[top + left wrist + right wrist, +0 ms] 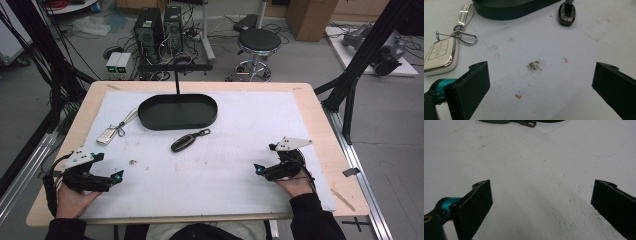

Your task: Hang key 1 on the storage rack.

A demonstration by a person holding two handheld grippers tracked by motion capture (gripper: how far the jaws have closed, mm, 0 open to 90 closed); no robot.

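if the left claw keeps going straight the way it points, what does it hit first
Probably the black tray; the left claw has only bare mat ahead before it. The white key fob lies left of that line, though depth is unclear.

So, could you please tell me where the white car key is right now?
In the high view the white car key lies left of centre, just left of the black tray, ahead of the left gripper.

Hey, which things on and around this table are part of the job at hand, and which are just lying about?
Part of the job:
- white car key with strap
- dark car key
- black oval tray with upright hanger
- left claw and right claw, both open, holding nothing

Just lying about:
- round stool
- two computer towers on the floor
- cardboard box
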